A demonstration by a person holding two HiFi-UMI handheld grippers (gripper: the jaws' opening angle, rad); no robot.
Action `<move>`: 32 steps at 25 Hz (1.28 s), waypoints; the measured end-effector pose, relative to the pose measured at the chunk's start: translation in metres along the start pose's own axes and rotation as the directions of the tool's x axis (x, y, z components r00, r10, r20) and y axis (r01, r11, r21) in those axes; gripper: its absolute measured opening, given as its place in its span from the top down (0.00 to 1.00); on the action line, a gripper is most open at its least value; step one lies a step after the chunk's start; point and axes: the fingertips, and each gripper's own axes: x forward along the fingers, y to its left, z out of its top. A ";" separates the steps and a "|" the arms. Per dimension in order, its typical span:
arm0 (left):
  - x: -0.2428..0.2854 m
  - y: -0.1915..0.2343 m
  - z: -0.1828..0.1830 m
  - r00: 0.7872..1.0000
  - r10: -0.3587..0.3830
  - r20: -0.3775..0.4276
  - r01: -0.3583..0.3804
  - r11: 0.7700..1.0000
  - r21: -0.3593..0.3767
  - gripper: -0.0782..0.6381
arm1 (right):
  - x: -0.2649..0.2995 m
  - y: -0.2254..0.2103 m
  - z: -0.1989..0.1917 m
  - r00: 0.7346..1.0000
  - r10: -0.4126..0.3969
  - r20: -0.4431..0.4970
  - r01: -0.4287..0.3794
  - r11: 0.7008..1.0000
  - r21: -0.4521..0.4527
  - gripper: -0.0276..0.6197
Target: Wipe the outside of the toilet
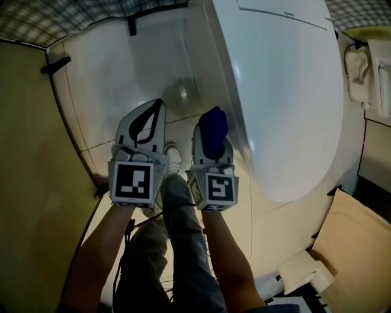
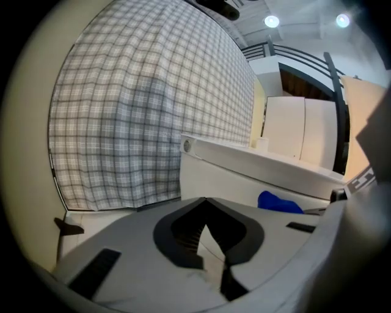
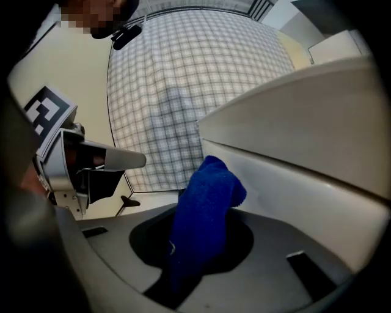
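Observation:
The white toilet (image 1: 287, 92) fills the upper right of the head view, lid down. My right gripper (image 1: 212, 136) is shut on a blue cloth (image 1: 212, 125), and the cloth's top lies against the toilet's left side below the seat rim. In the right gripper view the blue cloth (image 3: 204, 208) stands up out of the right gripper (image 3: 198, 244) beside the toilet's side wall (image 3: 293, 189). My left gripper (image 1: 159, 104) hangs just left of it over the floor, shut and holding nothing. In the left gripper view, the left gripper (image 2: 206, 200) points at the toilet (image 2: 238, 168), with the cloth (image 2: 278, 202) at right.
A beige partition (image 1: 30, 159) stands close on the left. A checked wall covering (image 1: 67, 18) runs behind the toilet. The person's shoe (image 1: 173, 156) and legs are on the pale tiled floor (image 1: 116, 79) below the grippers. A wall fitting (image 1: 357, 67) and a cardboard box (image 1: 354, 257) sit right.

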 end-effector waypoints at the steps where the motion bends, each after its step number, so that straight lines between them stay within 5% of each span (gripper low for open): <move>1: -0.004 -0.010 -0.006 1.000 -0.018 -0.011 0.018 1.000 0.008 0.87 | -0.010 -0.005 -0.009 1.000 -0.012 -0.008 0.012 1.000 -0.002 0.84; 7: -0.003 -0.016 -0.008 1.000 -0.015 -0.011 0.014 1.000 -0.016 0.87 | -0.005 0.004 -0.011 1.000 0.025 -0.008 -0.025 0.999 -0.035 0.84; 13: 0.022 0.049 0.004 0.997 0.079 0.001 -0.079 0.996 -0.039 0.87 | 0.125 0.035 0.038 0.986 0.146 0.075 -0.142 0.988 -0.058 0.84; 22: 0.061 0.117 -0.017 0.985 0.170 -0.032 -0.171 0.984 -0.054 0.87 | 0.280 0.014 0.026 0.997 0.067 -0.040 -0.065 0.997 0.040 0.84; 27: 0.088 0.121 -0.033 0.988 0.147 -0.045 -0.149 0.988 -0.047 0.87 | 0.288 0.008 0.016 0.997 0.059 -0.049 -0.060 0.998 -0.008 0.84; 32: 0.103 0.099 -0.043 0.994 0.100 -0.032 -0.101 0.995 -0.023 0.87 | 0.221 -0.002 -0.003 0.998 0.052 -0.036 -0.053 0.998 -0.042 0.84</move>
